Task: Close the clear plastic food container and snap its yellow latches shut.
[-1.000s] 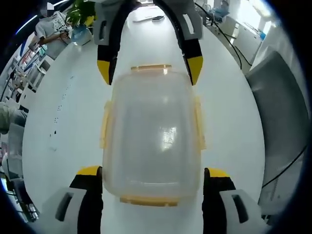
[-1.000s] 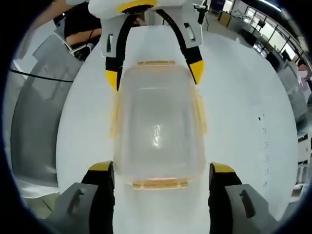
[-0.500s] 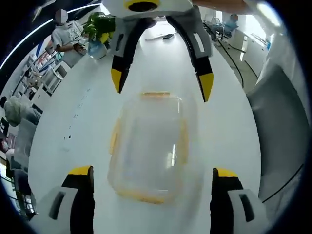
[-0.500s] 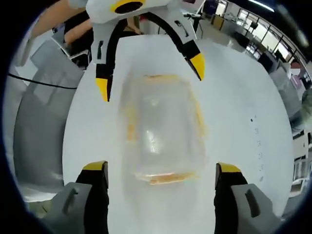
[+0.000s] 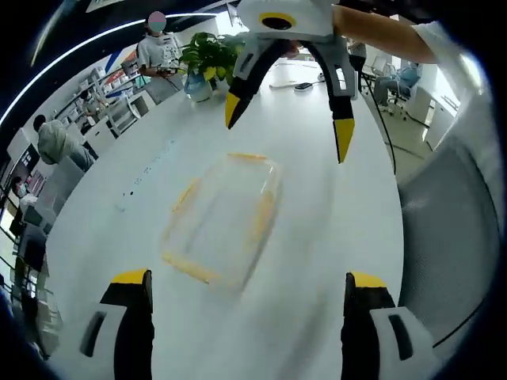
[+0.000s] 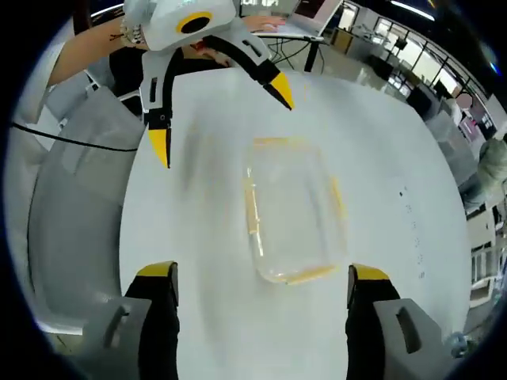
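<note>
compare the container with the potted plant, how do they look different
The container is clear plastic with yellow latches; the potted plant is leafy green. The container lies low and flat in the middle of the white table, between the open left gripper and right gripper; the plant stands upright at the table's far end. Both rest on that table.
</note>
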### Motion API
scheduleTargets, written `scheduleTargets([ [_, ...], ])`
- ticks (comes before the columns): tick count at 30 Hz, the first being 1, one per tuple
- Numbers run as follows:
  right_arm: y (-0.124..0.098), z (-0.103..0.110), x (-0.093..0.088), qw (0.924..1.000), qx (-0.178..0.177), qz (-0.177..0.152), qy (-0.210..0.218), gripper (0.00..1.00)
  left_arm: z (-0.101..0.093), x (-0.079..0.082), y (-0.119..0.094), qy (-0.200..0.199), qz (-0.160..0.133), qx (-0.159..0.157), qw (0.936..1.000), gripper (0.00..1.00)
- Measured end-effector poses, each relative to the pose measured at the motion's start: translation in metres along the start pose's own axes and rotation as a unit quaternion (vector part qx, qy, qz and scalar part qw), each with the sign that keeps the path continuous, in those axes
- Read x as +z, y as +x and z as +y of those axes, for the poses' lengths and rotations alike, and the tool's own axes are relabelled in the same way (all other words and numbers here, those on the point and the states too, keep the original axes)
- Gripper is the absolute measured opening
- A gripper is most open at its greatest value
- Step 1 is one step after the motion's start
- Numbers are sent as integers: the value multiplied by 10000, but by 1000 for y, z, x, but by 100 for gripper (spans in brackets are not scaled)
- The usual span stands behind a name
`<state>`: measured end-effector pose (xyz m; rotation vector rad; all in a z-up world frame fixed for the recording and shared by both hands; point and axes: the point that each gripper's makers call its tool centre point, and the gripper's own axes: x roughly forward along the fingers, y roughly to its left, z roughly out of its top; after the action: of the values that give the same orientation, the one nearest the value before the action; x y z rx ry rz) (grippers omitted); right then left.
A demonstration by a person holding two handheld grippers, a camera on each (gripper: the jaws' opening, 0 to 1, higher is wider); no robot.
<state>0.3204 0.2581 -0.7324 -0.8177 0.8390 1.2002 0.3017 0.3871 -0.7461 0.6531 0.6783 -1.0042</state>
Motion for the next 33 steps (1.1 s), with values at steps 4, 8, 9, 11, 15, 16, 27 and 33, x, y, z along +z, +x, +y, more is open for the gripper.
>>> scheduleTargets([
  [4, -8, 16, 5, 9997, -133, -184, 116, 85, -13, -3, -16, -269, -269, 126, 9992, 99],
  [8, -10, 39, 2, 9993, -145, -281, 213, 86, -25, -1, -33, -581, -722, 354, 9951, 99],
  [9, -11, 45, 2, 9991, -185, -296, 235, 86, -27, -2, -36, -591, -767, 408, 9945, 99],
  [11, -13, 50, 4, 9982, -293, -398, 335, 85, -38, -4, -44, -525, -888, 454, 9936, 99],
  [15, -18, 66, 7, 9958, -405, -599, 562, 87, -52, -22, -50, -686, -695, 667, 9930, 99],
  [16, -19, 71, 6, 9952, -420, -653, 596, 90, -60, -24, -51, -740, -790, 640, 9921, 99],
  [27, -22, 111, 1, 9771, -771, -1285, 1512, 87, -88, -34, -68, -1145, -1319, 804, 9813, 97],
  [33, -24, 120, -2, 9640, -1083, -1556, 1864, 82, -90, -34, -72, -1314, -1549, 845, 9755, 95],
])
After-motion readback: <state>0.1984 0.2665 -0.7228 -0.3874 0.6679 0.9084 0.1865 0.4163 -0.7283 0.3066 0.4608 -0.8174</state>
